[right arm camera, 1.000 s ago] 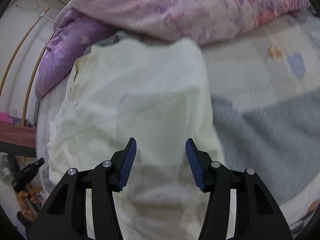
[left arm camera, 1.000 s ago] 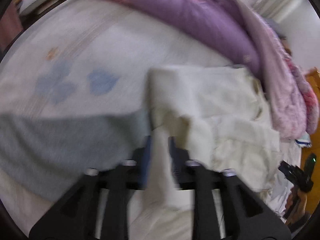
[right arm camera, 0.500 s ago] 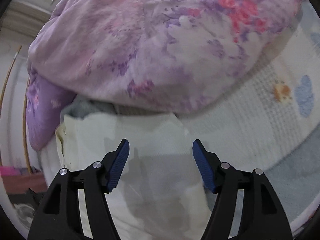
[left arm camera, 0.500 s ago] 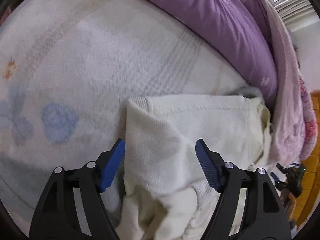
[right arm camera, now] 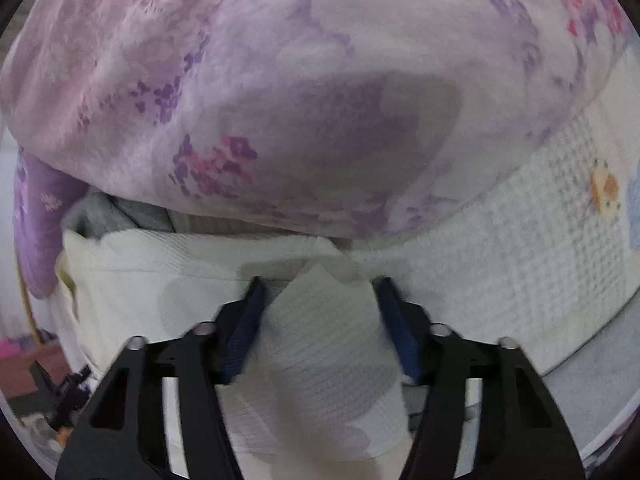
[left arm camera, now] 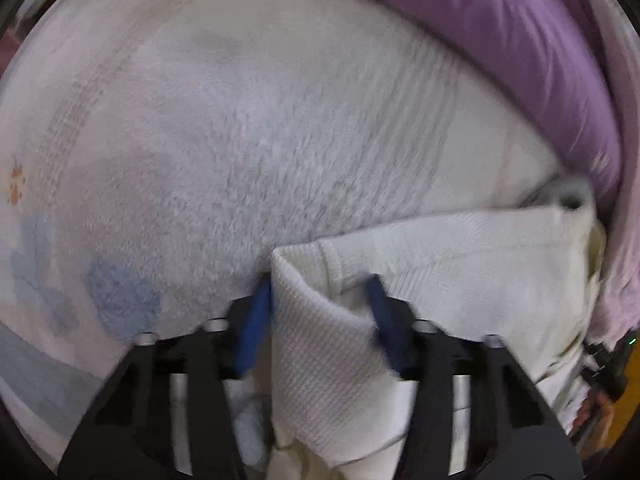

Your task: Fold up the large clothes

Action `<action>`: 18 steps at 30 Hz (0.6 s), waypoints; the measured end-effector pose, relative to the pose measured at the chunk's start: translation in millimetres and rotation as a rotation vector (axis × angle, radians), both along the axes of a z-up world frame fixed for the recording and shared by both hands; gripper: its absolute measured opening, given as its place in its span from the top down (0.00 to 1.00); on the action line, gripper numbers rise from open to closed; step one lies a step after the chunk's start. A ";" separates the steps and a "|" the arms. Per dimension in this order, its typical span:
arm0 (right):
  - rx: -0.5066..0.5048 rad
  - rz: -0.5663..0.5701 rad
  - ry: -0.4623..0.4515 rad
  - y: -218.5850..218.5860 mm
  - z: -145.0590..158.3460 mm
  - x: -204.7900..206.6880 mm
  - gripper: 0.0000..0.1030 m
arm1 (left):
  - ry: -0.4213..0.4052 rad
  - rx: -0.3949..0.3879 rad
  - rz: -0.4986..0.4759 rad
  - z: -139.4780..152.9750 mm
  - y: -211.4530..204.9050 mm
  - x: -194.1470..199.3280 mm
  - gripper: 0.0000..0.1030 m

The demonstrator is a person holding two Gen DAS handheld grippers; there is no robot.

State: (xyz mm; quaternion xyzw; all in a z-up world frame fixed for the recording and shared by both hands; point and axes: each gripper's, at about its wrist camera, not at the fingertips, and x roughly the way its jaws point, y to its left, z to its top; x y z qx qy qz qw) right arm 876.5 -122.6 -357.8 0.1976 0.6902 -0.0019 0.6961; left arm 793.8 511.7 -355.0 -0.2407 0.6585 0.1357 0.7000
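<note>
The cream garment [left arm camera: 460, 248] lies on the bed cover [left arm camera: 240, 140], its far edge touching the purple quilt [left arm camera: 520, 40]; every place below is given from that garment. At its left corner, the left gripper [left arm camera: 320, 296] has a raised fold of knit standing between its jaws, which are still partly apart, not yet pinching. At the garment's right corner, close under the flowered quilt [right arm camera: 300, 80], the right gripper [right arm camera: 318, 300] likewise straddles a peak of cloth, jaws part-open. If either one closes on only the top layer, I judge the fold would slip and come out lopsided. Lifting toward the quilt could also snag it.
</note>
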 end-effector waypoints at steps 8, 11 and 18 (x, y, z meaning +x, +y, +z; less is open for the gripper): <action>-0.051 0.106 -0.241 13.5 52.3 -32.4 0.93 | -0.204 0.042 -0.028 46.2 -12.4 -22.9 0.92; -0.021 0.100 -0.350 3.8 86.8 -57.1 0.94 | -0.284 0.039 -0.053 77.0 -13.0 -46.9 0.92; 0.025 0.115 -0.507 -4.2 155.5 -138.4 0.94 | -0.427 0.063 -0.094 154.6 -42.0 -136.0 0.92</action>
